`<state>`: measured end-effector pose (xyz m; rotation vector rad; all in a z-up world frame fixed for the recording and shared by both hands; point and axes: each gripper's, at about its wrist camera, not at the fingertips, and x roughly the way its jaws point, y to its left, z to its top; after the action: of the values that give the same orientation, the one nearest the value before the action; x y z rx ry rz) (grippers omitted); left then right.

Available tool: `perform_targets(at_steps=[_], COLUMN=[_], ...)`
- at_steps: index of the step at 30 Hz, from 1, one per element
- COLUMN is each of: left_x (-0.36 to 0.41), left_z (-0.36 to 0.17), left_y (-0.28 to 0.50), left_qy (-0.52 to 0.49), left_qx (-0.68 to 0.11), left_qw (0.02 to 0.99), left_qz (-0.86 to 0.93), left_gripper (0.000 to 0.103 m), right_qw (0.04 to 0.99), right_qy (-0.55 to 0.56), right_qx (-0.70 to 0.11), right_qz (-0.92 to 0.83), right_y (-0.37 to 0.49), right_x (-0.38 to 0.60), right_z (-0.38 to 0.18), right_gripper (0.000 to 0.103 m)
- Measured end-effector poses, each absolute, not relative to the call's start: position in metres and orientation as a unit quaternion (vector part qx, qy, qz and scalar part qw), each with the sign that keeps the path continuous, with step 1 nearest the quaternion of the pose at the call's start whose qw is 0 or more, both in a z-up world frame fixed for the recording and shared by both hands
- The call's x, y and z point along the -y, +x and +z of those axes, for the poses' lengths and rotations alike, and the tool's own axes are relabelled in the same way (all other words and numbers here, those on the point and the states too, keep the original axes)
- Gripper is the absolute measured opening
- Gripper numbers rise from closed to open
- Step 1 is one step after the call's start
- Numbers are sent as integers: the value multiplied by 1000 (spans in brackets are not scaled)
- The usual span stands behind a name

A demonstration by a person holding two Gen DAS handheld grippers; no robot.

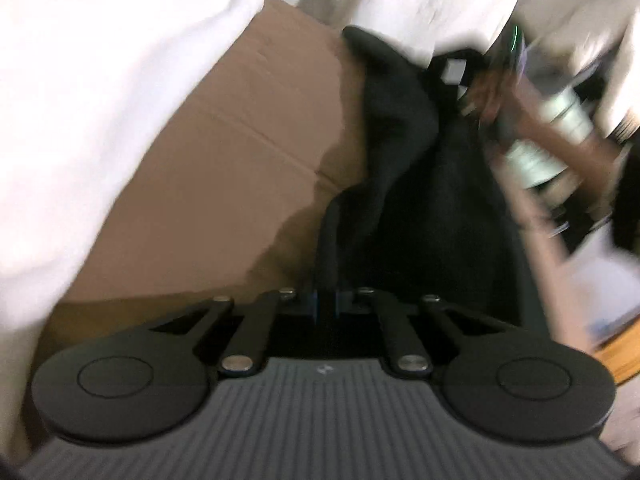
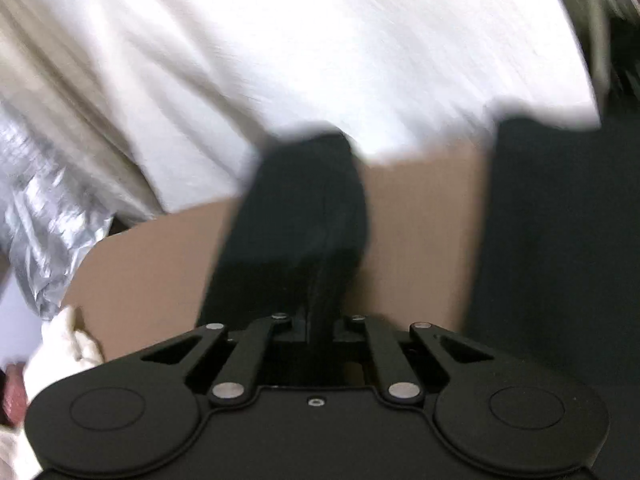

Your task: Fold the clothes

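The soft, limp black garment (image 1: 404, 152) is pinched by both closed grippers (image 1: 326, 300) (image 2: 320, 326) over the cardboard (image 1: 224, 168).

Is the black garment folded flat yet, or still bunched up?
Still bunched: the black garment hangs in loose folds over the cardboard, pinched by the left gripper and right gripper.

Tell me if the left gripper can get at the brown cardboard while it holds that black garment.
Probably not freely: the left gripper is shut on the black garment, which hangs ahead over the brown cardboard. The cardboard's left part lies bare, but the fingers are occupied.
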<state>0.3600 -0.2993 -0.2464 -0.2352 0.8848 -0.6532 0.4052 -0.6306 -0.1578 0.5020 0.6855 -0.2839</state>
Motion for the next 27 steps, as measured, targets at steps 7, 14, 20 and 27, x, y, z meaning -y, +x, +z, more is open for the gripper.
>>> perform_targets(at_steps=[7,14,20,27], left_x=[271,245,246,230], left_z=[-192,-238,-245,-254], left_y=[312,346,352,356], left_qy=[-36,-65,-90,-152], left_qx=[-232,-378,-397,-409], left_qw=[955,913,897,866], left_qz=[-181,-137,-173,-243], left_gripper=[6,16,33,39], right_qw=[981,933,836,857], right_qy=[81,217,462,422], right_qx=[-166,-247,-236,-283], right_qz=[62,-145,-181,-89], right_y=[427,400,343,380], right_x=[538,613,648,609], right_z=[-10,-105,-192,-180], right_gripper=[7,48,48,59])
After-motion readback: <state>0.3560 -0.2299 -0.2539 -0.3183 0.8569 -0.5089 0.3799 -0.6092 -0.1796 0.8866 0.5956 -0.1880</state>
